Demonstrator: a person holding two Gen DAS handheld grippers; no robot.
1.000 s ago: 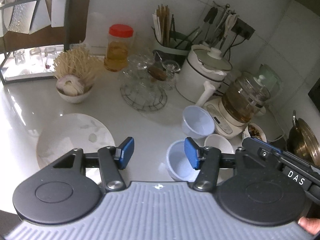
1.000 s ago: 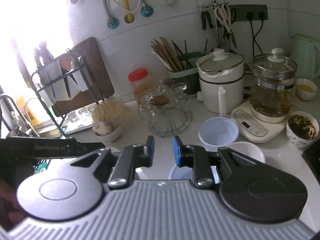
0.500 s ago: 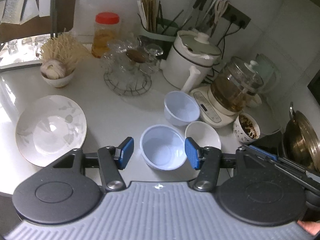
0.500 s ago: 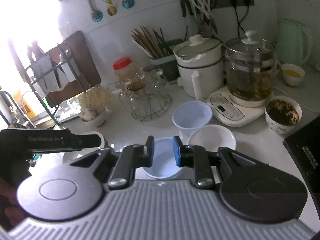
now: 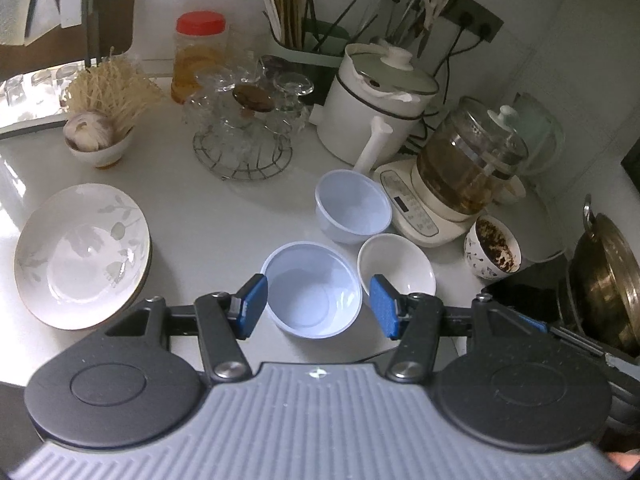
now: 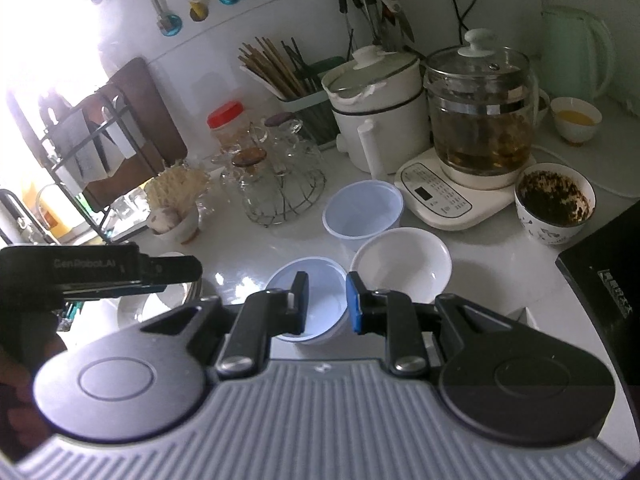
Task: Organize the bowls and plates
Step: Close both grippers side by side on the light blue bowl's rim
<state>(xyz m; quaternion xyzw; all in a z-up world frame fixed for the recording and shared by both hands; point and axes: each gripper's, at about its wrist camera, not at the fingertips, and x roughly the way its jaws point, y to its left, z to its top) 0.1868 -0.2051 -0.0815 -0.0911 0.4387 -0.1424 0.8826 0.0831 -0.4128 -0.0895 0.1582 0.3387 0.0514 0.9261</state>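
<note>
On bench (image 5: 224,216): three bowls clustered, plates stacked apart.
Left tongs (image 5: 316,306) spread wide over pale-blue bowl (image 5: 312,290); right tongs (image 6: 326,300) parted narrowly, empty.

Daylight blows out the upper left of the right wrist view, glare streaks the glossy white table (image 6: 248,256), and fisheye edges bend.

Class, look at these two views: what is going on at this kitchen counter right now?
A person holds a gripper in each hand above three empty bowls. The left gripper, jaws wide open, hangs over the nearest pale blue bowl. The right gripper, jaws narrower but open, is over the same bowl. A white bowl and a second blue bowl sit just behind; floral plates wait at left. Nothing is gripped yet.
</note>
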